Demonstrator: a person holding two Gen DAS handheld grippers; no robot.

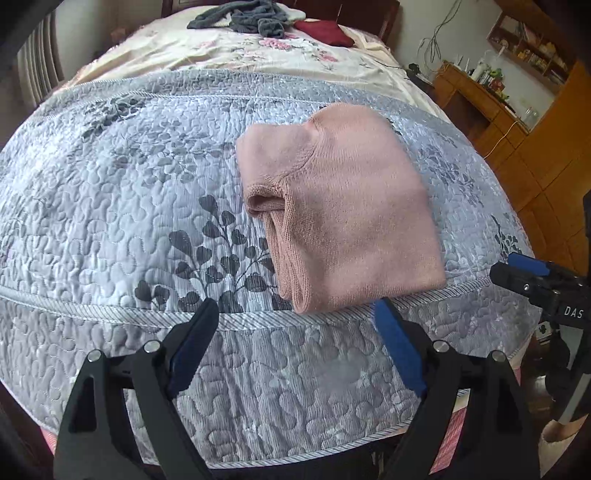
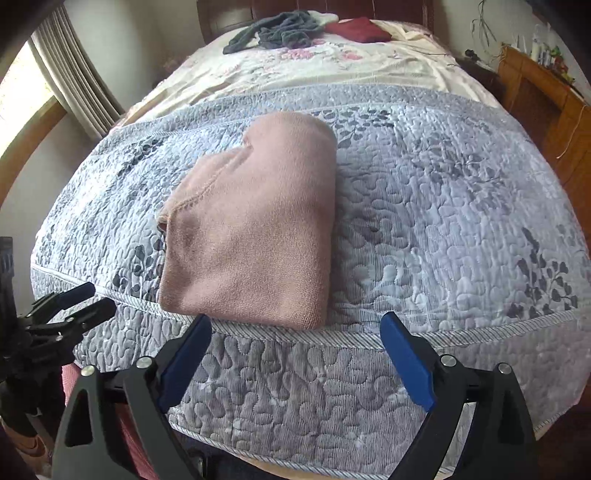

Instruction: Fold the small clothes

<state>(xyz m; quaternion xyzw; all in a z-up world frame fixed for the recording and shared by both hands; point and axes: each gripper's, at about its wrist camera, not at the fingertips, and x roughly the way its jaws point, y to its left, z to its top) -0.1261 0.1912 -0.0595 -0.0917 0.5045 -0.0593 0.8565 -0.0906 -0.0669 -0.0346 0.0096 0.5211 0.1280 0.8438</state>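
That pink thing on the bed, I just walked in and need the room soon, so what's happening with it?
A person is folding small clothes with two handheld grippers. The pink knit garment lies folded into a compact bundle on the grey-blue quilt. The left gripper and right gripper both hang open just short of its near edge, touching nothing. A grey garment and a dark red one wait by the headboard.

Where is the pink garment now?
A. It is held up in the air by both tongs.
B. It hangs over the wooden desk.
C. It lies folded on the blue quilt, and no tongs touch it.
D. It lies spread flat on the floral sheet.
C: the pink garment lies folded on the blue quilt, and both the left tongs and right tongs are open and short of it.
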